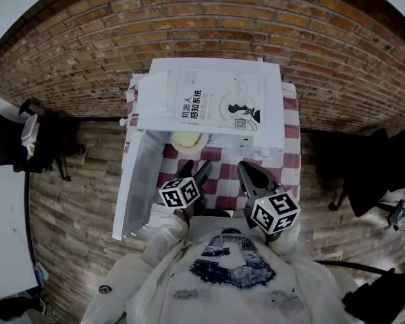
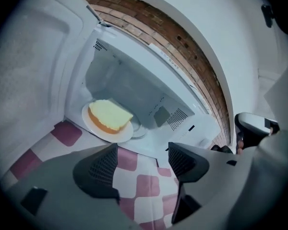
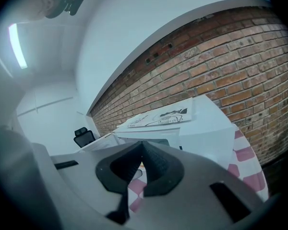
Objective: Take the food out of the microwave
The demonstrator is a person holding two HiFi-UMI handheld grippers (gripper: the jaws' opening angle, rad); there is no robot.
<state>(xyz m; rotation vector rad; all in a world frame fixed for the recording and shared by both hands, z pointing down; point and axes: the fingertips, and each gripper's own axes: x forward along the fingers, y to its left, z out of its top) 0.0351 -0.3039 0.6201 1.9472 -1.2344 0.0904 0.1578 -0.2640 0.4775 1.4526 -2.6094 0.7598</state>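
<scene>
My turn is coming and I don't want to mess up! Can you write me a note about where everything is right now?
Left gripper: open, empty, in front of the microwave, over the checked cloth.
Right gripper: shut, nothing in it.
Cake: on its plate inside the microwave, near the front.
Done: door is open.
Left: grip the plate, probably with the open left gripper, and bring it out onto the cloth.

The door (image 2: 33, 71) stands wide at left; microwave (image 2: 129, 80) cavity open ahead.
</scene>
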